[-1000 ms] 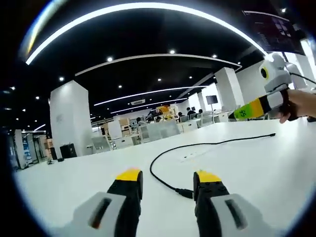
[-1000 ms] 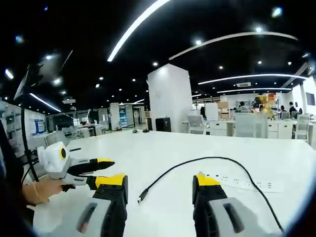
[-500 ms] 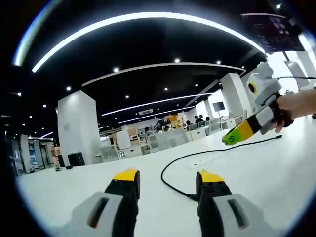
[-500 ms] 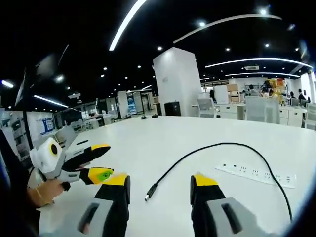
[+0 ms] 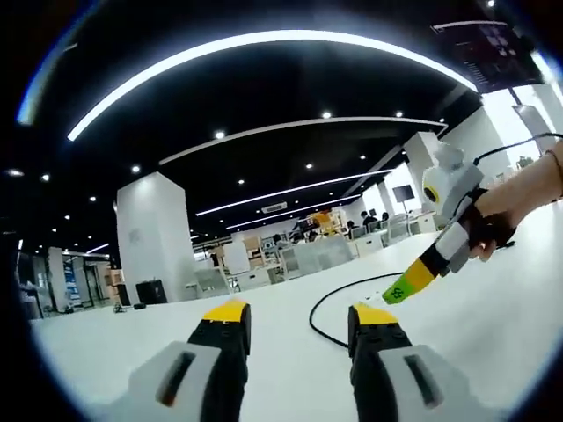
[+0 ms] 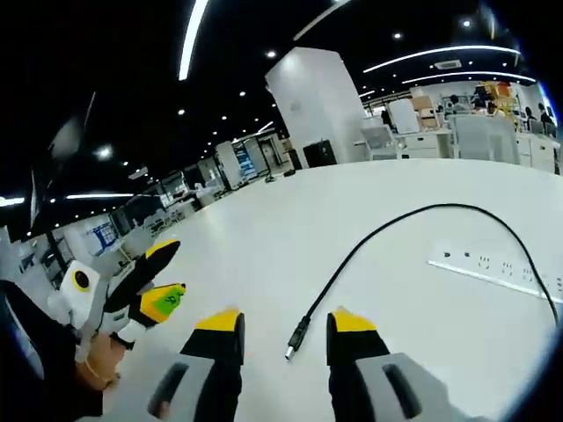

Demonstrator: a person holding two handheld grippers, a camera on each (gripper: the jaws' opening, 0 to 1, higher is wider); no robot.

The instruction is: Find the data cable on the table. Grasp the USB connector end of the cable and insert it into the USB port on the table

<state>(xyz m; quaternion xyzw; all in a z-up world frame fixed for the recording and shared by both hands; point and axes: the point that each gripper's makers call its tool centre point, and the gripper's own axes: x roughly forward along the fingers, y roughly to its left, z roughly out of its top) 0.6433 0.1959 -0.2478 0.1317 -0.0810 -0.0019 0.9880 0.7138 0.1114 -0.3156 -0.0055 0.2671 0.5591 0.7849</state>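
You're on the approach: your right gripper [image 6: 283, 327] is spread wide, holding nothing, with the USB connector [image 6: 298, 338] between its jaws. Lower, then pinch it. Your left gripper [image 5: 299, 315] is likewise spread and empty.

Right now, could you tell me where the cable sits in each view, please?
Left gripper view: the cable loops just right of centre, above the right-hand jaw.
Right gripper view: the cable has its connector low centre, between the jaws, and arcs up and right.
Shared landmark: the white pillar, left of centre in the first, upper centre in the second.
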